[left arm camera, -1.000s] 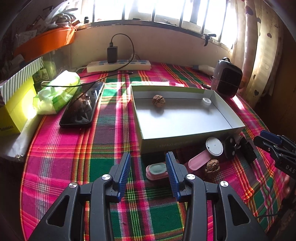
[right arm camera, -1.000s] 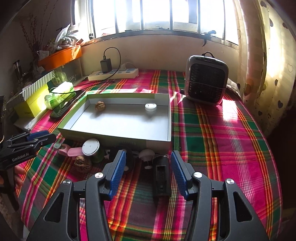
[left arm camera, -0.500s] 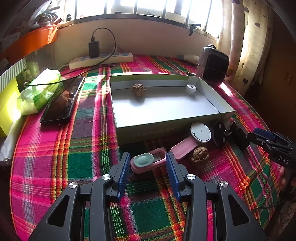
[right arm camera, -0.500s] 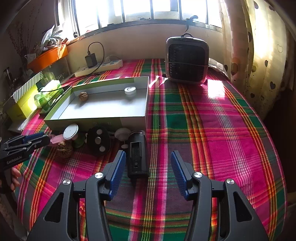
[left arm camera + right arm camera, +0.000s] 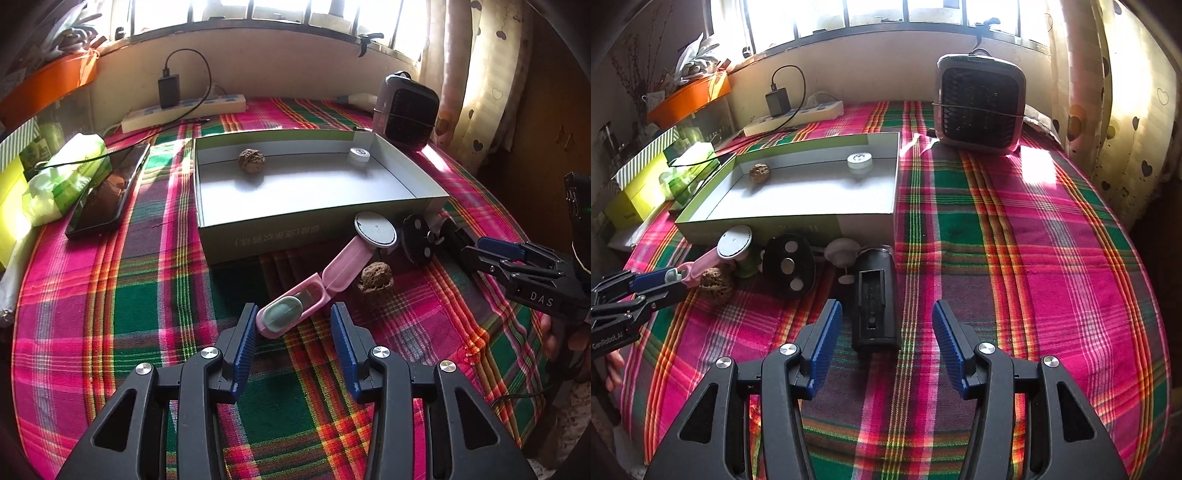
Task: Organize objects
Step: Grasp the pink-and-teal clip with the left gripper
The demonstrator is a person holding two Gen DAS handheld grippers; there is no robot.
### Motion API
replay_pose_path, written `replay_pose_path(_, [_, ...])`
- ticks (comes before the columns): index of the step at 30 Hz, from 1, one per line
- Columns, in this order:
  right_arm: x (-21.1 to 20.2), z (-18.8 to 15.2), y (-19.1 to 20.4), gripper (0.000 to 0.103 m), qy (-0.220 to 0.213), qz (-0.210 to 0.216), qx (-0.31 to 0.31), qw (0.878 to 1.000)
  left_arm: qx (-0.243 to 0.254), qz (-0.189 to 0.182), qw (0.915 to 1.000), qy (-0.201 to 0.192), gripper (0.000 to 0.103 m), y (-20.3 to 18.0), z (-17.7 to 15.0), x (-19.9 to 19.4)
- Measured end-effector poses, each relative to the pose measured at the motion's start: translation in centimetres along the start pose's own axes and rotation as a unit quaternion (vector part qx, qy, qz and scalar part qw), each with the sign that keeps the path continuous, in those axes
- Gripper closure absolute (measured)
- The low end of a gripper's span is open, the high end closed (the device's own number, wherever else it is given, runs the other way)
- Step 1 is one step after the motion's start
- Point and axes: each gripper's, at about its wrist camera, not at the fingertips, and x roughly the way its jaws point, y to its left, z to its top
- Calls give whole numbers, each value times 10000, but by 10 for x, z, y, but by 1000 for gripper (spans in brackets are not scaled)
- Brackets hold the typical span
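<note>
Your left gripper (image 5: 293, 325) has its jaws spread, with the near end of the pink case (image 5: 295, 312) lying between the 2 blue pads but not pinched; the case's open lid (image 5: 351, 260) angles up toward a round grey cap (image 5: 375, 231). Just right of the case sits a walnut (image 5: 376, 276) on the plaid cloth (image 5: 147, 295). Your right gripper (image 5: 886, 332) is also spread wide, its pads flanking the near end of a black rectangular device (image 5: 874, 302) without touching it. Beyond that lie a black disc with 3 pale spots (image 5: 789, 266) and a small white piece (image 5: 843, 251), all against the front wall of the box (image 5: 798, 225). Inside the box rest a second walnut (image 5: 251, 159) and a white cap (image 5: 358, 155). A small heater (image 5: 979, 101) stands past the box's far right corner.
</note>
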Motion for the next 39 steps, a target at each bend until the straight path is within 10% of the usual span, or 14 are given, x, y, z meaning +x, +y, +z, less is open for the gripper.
replay_pose_path(39, [16, 7, 4, 50, 164, -218, -220, 9994, 66, 549, 9985, -6, 74, 10, 13, 18])
